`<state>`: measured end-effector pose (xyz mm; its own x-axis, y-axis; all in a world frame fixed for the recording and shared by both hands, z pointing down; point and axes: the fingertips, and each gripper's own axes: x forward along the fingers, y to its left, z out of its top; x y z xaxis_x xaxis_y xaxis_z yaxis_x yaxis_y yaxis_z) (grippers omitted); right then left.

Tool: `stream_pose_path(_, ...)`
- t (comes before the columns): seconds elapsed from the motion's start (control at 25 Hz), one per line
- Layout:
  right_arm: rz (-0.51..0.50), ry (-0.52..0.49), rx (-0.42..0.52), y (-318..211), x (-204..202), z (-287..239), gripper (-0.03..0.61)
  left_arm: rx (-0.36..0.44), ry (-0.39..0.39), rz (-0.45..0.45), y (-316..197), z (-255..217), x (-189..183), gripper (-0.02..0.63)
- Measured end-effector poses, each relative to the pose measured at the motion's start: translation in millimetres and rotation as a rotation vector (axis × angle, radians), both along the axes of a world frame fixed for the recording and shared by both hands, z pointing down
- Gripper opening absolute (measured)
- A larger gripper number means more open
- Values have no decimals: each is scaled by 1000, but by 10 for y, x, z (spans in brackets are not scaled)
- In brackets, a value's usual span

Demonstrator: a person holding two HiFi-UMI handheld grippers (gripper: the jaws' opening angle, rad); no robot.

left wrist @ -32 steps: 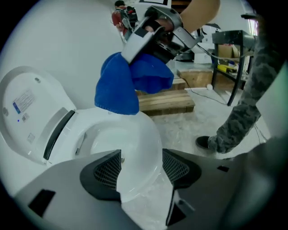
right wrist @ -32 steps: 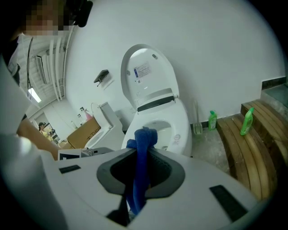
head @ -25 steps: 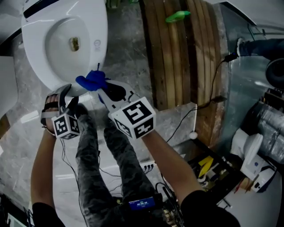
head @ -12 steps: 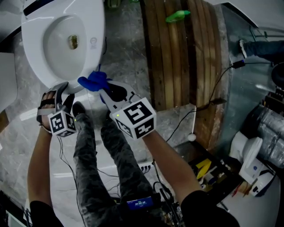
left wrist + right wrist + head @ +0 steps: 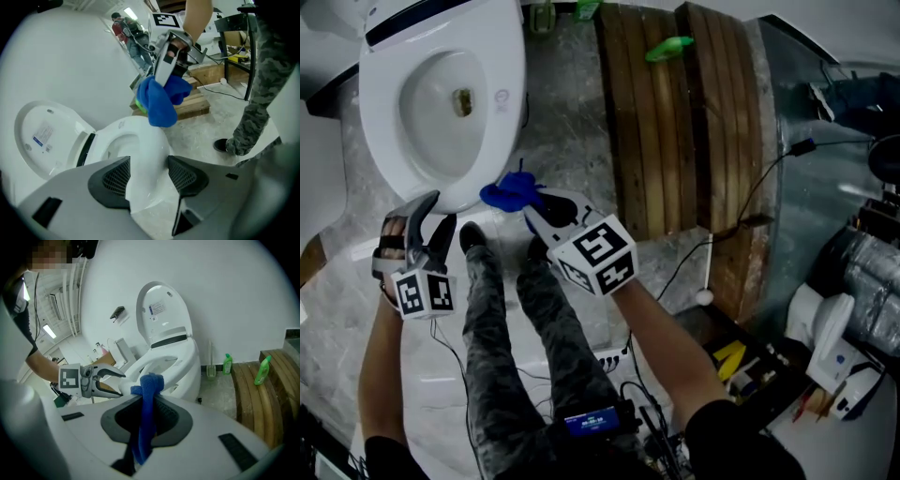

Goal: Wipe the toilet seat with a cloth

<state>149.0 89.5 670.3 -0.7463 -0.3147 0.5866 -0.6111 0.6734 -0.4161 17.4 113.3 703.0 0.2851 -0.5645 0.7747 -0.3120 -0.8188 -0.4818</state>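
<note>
Now | right gripper (image 5: 532,205) clamps cloth (image 5: 511,193) | left gripper (image 5: 437,214) jaws apart

bunched blue cloth (image 5: 511,192) hangs just beside the front rim of the white toilet seat (image 5: 499,122).

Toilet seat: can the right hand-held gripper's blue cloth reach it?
Probably yes: the right hand-held gripper, shut on the blue cloth, is close beside the toilet seat, nothing between them.
</note>
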Motion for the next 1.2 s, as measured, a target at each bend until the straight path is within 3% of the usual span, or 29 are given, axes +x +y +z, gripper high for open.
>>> stream_pose_path(0.32,-67,-39,46,-91,-304,-435,48,67,85,-36,-117,-887,-57,259)
stream_pose_path(0.68,-111,-73,76,-88,-509,-765,48,145,133,-81,-256,-1545,-160,259)
stream_pose_path(1.04,-59,-131,208,-497,-835,-1397,48,250,178,-74,-579,-2360,-248,258)
stream_pose_path(1.2,-10,-184,259,-807,-941,-1902,48,334,208,-109,-805,-2822,-356,202)
